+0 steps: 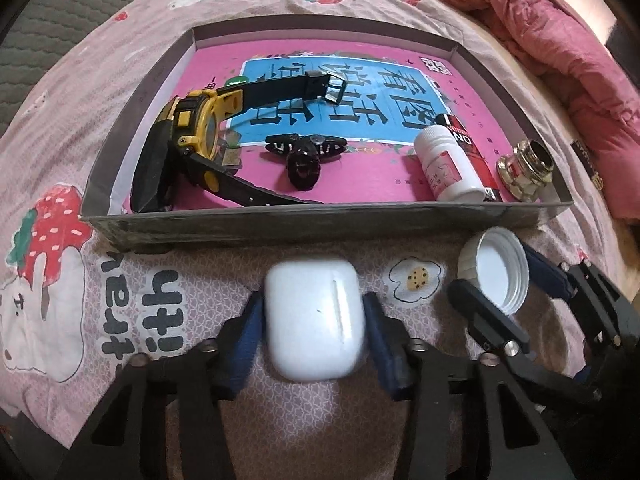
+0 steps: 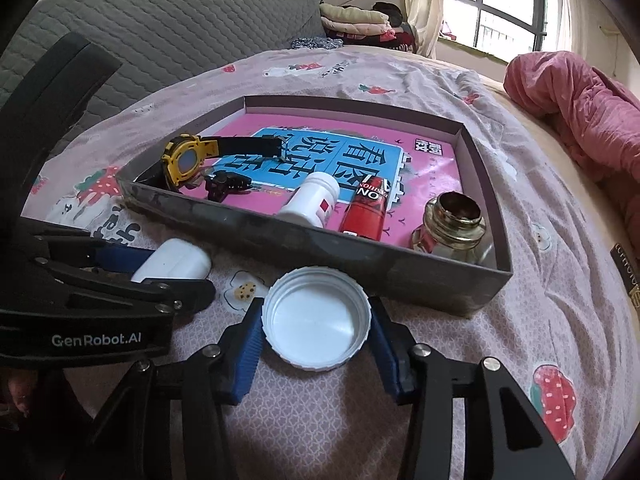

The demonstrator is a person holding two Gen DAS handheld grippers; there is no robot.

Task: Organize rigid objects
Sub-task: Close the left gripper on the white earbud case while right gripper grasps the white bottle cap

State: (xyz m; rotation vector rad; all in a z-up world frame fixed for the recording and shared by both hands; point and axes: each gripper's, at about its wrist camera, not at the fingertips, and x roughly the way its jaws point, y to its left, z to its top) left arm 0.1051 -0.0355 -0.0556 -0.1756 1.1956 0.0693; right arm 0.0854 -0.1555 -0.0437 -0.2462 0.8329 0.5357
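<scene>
A white earbud case (image 1: pixel 314 320) lies on the pink bedsheet just in front of the grey box tray (image 1: pixel 280 224). My left gripper (image 1: pixel 314 300) is shut on it, one blue pad against each side. To the right, my right gripper (image 2: pixel 316 316) is shut on a white screw cap (image 2: pixel 316 316), whose hollow side faces up; in the left wrist view the cap (image 1: pixel 496 272) sits tilted between those fingers. The right wrist view shows the left gripper (image 2: pixel 168 272) around the case (image 2: pixel 172 260) at the left.
The tray (image 2: pixel 320 248) holds a pink book, a yellow watch (image 1: pixel 200 120), a black hair clip (image 1: pixel 304 156), a white pill bottle (image 1: pixel 448 164), a red tube (image 2: pixel 366 212) and a brass fitting (image 2: pixel 452 220). A pink quilt (image 2: pixel 580 120) is bunched at the right.
</scene>
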